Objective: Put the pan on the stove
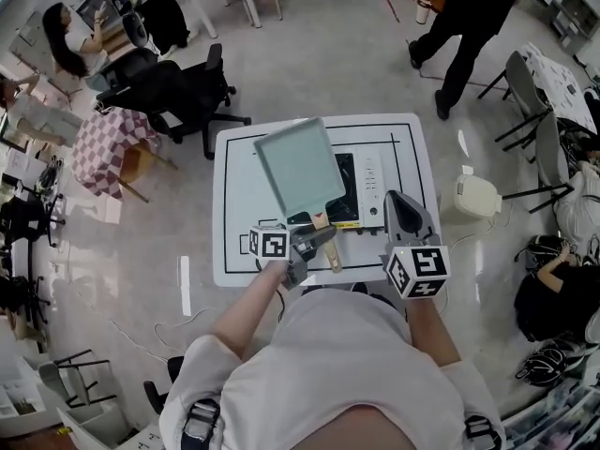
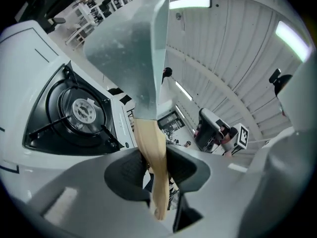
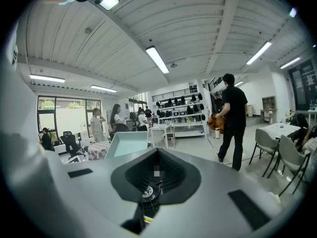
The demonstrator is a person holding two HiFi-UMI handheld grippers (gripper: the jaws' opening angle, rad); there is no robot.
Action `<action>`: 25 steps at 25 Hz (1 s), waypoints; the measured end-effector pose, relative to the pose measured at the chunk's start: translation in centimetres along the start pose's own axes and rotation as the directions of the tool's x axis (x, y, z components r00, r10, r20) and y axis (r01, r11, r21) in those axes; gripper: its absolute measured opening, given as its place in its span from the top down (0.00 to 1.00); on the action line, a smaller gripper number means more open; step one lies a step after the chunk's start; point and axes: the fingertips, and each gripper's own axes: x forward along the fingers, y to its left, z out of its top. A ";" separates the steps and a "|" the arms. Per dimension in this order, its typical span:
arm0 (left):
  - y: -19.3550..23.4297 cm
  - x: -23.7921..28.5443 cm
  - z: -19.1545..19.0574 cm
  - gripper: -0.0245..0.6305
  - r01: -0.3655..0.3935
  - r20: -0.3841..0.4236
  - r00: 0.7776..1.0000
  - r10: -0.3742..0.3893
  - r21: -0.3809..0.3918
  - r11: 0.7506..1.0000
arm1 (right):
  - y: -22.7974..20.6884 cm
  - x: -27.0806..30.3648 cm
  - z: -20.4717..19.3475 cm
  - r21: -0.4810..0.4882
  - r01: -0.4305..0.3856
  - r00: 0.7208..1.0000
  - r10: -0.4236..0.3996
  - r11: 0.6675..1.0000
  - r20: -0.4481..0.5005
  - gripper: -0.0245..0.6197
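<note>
Bright ceiling strip lights (image 3: pixel 157 59), glare, fisheye-warped edges, dark corners

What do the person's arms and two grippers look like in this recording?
Both the left gripper and right gripper have smooth grey shells with dark ribbed fingers. Each carries a white cube printed with black square markers. The person wears a pale short-sleeved top with buckled shoulder straps.
</note>
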 end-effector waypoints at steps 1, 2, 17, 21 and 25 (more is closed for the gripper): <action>0.1 0.3 -0.2 0.78 0.017 -0.010 1.000 -0.017 -0.020 1.000 | -0.1 0.0 -0.1 0.001 0.002 1.000 -0.002 1.000 -0.002 0.95; 0.1 0.6 -0.4 0.78 0.036 -0.023 0.999 -0.037 -0.044 0.998 | -0.2 -0.1 -0.2 0.002 0.005 1.000 -0.005 1.000 -0.006 0.95; 1.5 2.2 -2.7 0.78 0.161 -0.199 0.949 -0.246 -0.368 0.916 | -0.8 0.3 -0.6 0.008 0.042 0.999 -0.042 0.999 -0.030 0.95; 1.9 2.2 -2.7 0.78 0.168 -0.194 0.941 -0.278 -0.445 0.880 | -1.0 0.4 -0.7 0.009 0.052 0.998 -0.051 0.999 -0.035 0.95; 3.3 1.8 -2.8 0.78 0.139 -0.216 0.940 -0.265 -0.468 0.873 | -1.2 0.5 -1.0 0.014 0.058 0.998 -0.057 0.998 -0.041 0.95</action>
